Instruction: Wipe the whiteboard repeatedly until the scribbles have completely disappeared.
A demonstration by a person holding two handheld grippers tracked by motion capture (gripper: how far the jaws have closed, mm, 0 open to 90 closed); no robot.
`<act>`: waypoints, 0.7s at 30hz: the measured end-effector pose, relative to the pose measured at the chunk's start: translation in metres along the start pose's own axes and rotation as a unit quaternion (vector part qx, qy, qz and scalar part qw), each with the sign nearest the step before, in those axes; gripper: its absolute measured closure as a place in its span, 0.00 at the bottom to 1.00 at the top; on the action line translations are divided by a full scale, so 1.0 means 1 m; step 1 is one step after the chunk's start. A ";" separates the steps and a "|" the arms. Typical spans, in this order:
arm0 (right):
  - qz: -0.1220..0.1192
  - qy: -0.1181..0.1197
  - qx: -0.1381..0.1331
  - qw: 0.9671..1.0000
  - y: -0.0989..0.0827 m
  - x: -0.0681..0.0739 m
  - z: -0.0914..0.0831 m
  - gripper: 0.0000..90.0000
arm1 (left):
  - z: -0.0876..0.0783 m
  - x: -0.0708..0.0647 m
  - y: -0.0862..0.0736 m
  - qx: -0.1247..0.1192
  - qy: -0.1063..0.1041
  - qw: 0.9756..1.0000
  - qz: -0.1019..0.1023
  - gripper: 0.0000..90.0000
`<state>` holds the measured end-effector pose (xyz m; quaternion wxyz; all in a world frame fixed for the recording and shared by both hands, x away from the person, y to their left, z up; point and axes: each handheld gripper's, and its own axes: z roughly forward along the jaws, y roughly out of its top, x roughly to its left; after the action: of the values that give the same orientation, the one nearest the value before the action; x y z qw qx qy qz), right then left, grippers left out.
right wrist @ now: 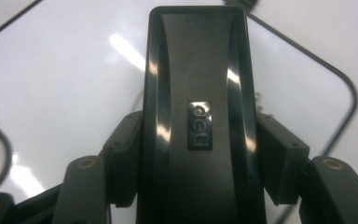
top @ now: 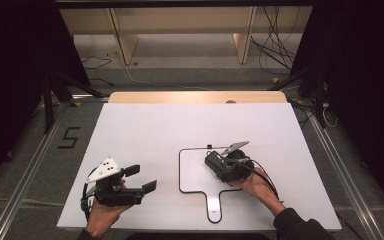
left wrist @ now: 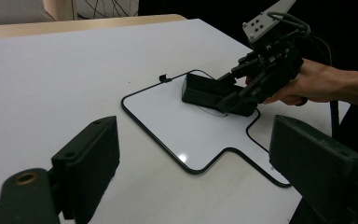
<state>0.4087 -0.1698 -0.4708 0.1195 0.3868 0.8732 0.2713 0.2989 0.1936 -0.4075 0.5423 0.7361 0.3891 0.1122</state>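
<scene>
One black whiteboard eraser [right wrist: 198,121] clamped between right gripper [top: 219,165] jaws, resting on small handled whiteboard [top: 192,172], left gripper [top: 142,177] jaws spread wide, nothing between them, over white table [top: 145,130].

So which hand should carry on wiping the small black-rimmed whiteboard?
Right. The right gripper already clamps the black plastic eraser on the black-rimmed whiteboard; the left gripper hangs open beside the board, holding nothing.

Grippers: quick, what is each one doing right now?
Left gripper: open, holding nothing.
Right gripper: closed on the black eraser, over the small whiteboard.
</scene>
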 end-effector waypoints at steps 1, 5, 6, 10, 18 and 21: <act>0.001 -0.001 0.001 1.000 -0.001 -0.002 -0.001 0.45 | 0.000 0.000 0.000 0.002 0.000 1.000 0.002 0.17; -0.003 -0.007 0.001 1.000 0.000 0.000 0.000 0.45 | 0.000 0.000 0.000 0.003 -0.001 1.000 0.002 0.17; -0.009 -0.004 -0.002 1.000 0.000 0.003 0.001 0.45 | 0.000 0.000 0.000 0.003 -0.001 1.000 0.002 0.17; -0.032 0.015 -0.008 0.999 0.004 0.019 0.005 0.45 | 0.001 0.000 0.000 0.003 -0.001 1.000 0.001 0.17; -0.032 0.010 -0.012 0.999 0.007 0.016 0.009 0.45 | 0.000 0.000 0.000 0.002 -0.001 1.000 0.001 0.17; -0.011 -0.005 -0.014 1.000 0.005 0.002 0.007 0.45 | 0.000 0.000 0.000 0.002 -0.001 1.000 0.002 0.17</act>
<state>0.4137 -0.1630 -0.4739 0.1321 0.3767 0.8730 0.2801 0.2989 0.1939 -0.4077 0.5411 0.7382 0.3873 0.1113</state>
